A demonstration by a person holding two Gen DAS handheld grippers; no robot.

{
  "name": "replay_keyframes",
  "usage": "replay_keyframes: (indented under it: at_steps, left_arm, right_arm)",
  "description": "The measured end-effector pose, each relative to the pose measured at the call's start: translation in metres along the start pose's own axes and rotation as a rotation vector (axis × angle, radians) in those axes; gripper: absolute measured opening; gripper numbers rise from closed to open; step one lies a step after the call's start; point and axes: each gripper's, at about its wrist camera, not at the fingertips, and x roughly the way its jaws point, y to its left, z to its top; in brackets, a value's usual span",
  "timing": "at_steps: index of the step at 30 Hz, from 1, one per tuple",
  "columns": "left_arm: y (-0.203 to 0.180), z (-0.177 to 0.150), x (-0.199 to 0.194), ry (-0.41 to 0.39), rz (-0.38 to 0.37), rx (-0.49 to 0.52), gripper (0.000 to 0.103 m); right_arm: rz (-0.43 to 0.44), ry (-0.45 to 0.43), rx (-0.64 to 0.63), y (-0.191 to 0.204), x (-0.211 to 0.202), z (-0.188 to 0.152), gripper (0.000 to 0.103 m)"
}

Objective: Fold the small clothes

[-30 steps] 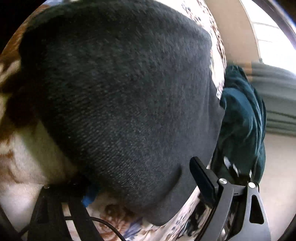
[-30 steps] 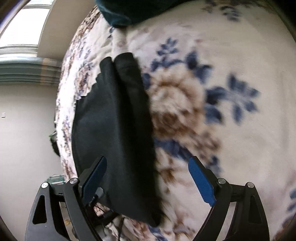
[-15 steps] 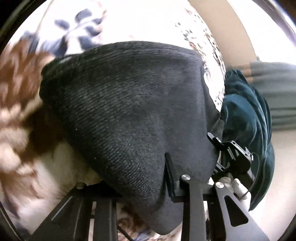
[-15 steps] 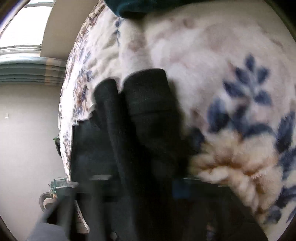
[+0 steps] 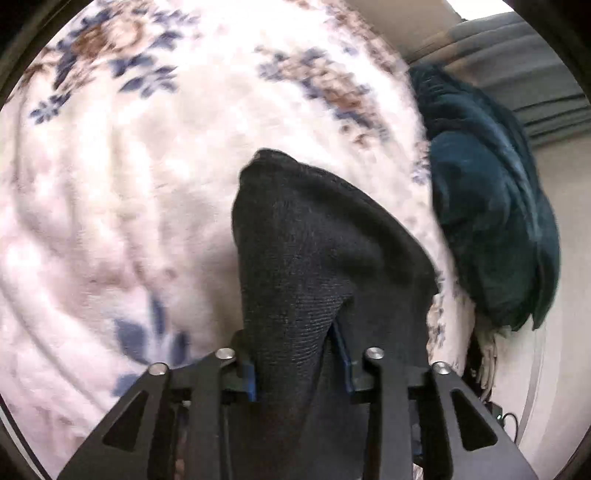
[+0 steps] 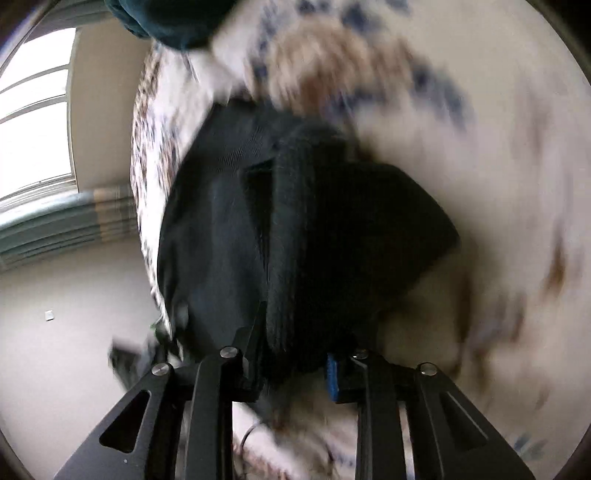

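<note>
two grippers, one garment, one bedcover, one further cloth recorded.

item 1: black knit garment (image 5: 317, 266), small, ribbed weave. it lay partly on the floral blanket (image 5: 129, 184) and rose in a bunched peak toward the left wrist camera. in the right wrist view the same black garment (image 6: 295, 229) showed a thick rolled fold running up its middle, with a flatter dark panel to the left and a rounded lobe to the right.

item 2: left gripper (image 5: 299, 365). its blue-padded fingers were drawn close and clenched on a lower edge of the garment; cloth filled the gap between them and hung below.

item 3: right gripper (image 6: 295, 365). fingers drawn in and pinching the near end of the rolled fold; one blue pad (image 6: 332, 376) showed at the right side of the cloth, the other finger dark against the fabric.

item 4: floral blanket, cream plush with blue and brown flowers, covering the surface under the garment; much of it blurred in both views.

item 5: teal cloth (image 5: 491, 206), heaped at the blanket's far right edge in the left view, apart from the black garment; a corner of it (image 6: 166, 22) also showed at the top of the right view.

item 6: window (image 6: 33, 110) and pale wall at the left of the right view.
</note>
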Motion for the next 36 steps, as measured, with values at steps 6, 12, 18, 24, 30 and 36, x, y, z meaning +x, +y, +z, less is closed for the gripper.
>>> replay_keyframes:
  at_steps: [6, 12, 18, 24, 30, 36]
  left_arm:
    - [0.002, -0.055, -0.042, -0.099, 0.030, -0.081, 0.063]
    - [0.002, -0.129, -0.063, -0.173, 0.341, -0.115, 0.063]
    - [0.027, -0.176, -0.040, -0.047, 0.452, -0.154, 0.063]
    - [0.055, -0.182, -0.024, -0.001, 0.440, -0.154, 0.070]
    - [0.059, -0.164, 0.001, 0.041, 0.388, -0.176, 0.103]
    - [0.042, -0.150, 0.015, 0.053, 0.486, -0.179, 0.103]
  right_arm:
    - [-0.120, -0.069, -0.147, 0.009, -0.036, 0.002, 0.059]
    - [-0.270, -0.154, -0.301, 0.043, -0.065, 0.028, 0.060]
    - [-0.314, -0.143, -0.236, 0.020, -0.059, 0.051, 0.008]
    - [-0.460, -0.198, -0.294, 0.016, -0.070, 0.029, 0.007]
    - [-0.396, -0.108, -0.152, 0.007, -0.073, 0.058, 0.018]
    - [-0.260, -0.200, -0.363, 0.078, -0.075, 0.098, 0.065]
